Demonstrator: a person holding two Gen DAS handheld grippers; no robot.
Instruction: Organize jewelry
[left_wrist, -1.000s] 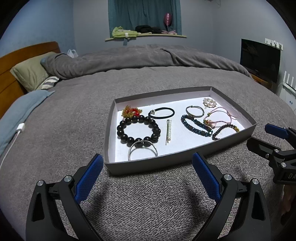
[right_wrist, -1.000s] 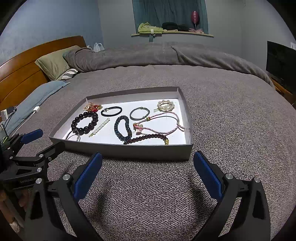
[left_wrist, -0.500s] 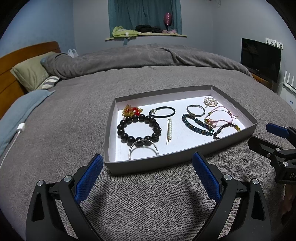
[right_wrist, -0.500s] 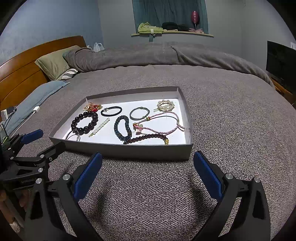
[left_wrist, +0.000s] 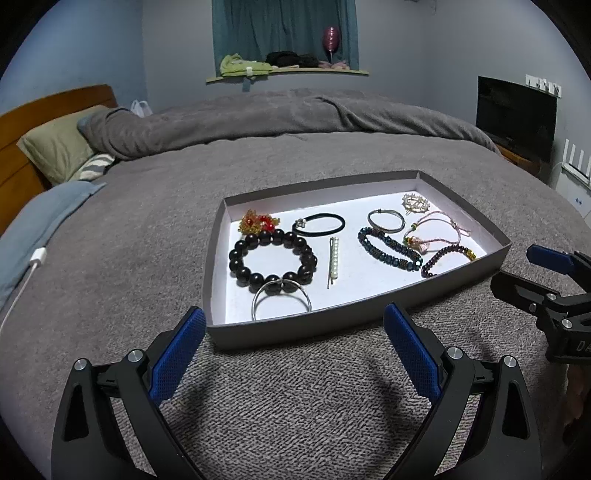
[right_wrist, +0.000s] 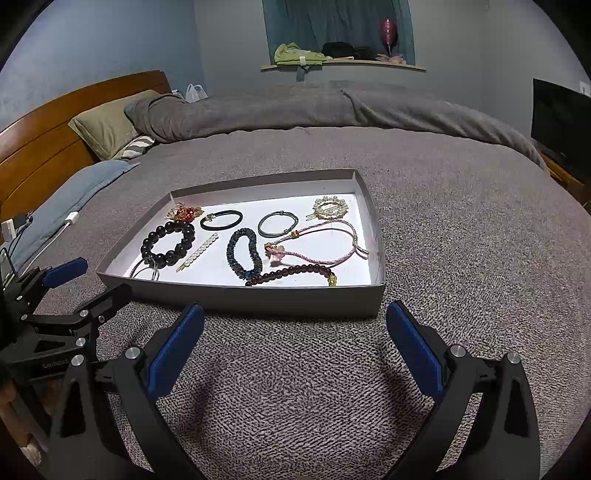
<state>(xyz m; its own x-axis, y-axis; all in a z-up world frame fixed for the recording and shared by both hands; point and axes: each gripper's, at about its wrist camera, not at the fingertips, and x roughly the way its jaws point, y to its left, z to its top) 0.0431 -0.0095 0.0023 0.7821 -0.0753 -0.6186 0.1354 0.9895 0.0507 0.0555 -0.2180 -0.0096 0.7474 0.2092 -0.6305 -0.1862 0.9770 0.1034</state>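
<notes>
A shallow grey tray (left_wrist: 334, 323) (right_wrist: 258, 295) with a white floor lies on the grey bed cover. In it lie a black bead bracelet (left_wrist: 272, 256) (right_wrist: 168, 243), a silver bangle (left_wrist: 280, 301), a pearl hair clip (left_wrist: 333, 260), a black hair tie (left_wrist: 319, 223), a blue bead bracelet (left_wrist: 389, 251) (right_wrist: 243, 253), a pink cord bracelet (right_wrist: 317, 242), a dark red bead bracelet (right_wrist: 291, 273) and a pearl brooch (right_wrist: 330, 207). My left gripper (left_wrist: 293, 354) hovers open just before the tray's near wall. My right gripper (right_wrist: 295, 349) is open too, in front of the tray's right half.
Pillows (left_wrist: 55, 147) and a wooden headboard (right_wrist: 48, 129) lie far left, with a white charging cable (left_wrist: 33, 264) on a blue sheet. A rolled grey duvet (left_wrist: 277, 118) crosses the back. A dark screen (left_wrist: 515, 110) stands at right.
The left wrist view has shifted very slightly, with the tray a touch lower. Both grippers stay open and nothing in the tray has moved.
</notes>
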